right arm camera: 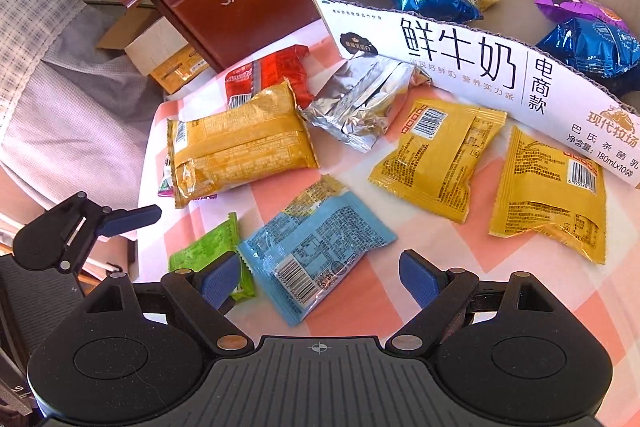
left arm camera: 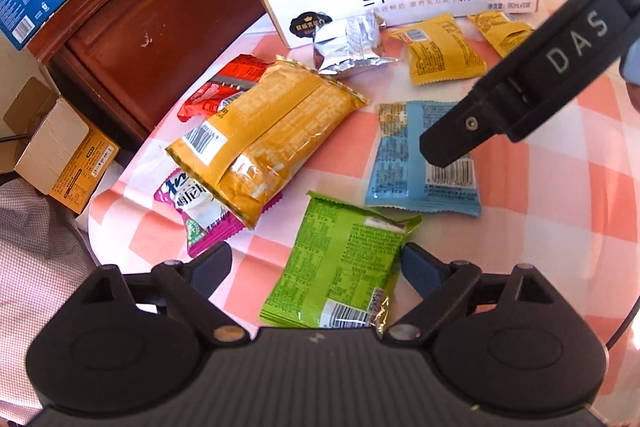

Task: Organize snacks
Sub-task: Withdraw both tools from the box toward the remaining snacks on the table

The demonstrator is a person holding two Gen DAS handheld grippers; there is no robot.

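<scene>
Checked tablecloth [right arm camera: 500, 247] bears loose packets near the carton [right arm camera: 460, 67]. Right gripper [right arm camera: 316, 277] fingers spread around the blue packet [right arm camera: 316, 247]; light, crinkly, slippery; best pinched mid-body. Left gripper [left arm camera: 316, 269] spread around the green packet [left arm camera: 340, 263].

Round table [left arm camera: 560, 211] wore pink-and-white checked cloth, sunlit. Dark red wooden cabinet [left arm camera: 132, 39] stood just behind it. Open cardboard boxes [left arm camera: 60, 155] sat on floor beside cabinet. Checked fabric [right arm camera: 60, 87] lay at left.
</scene>
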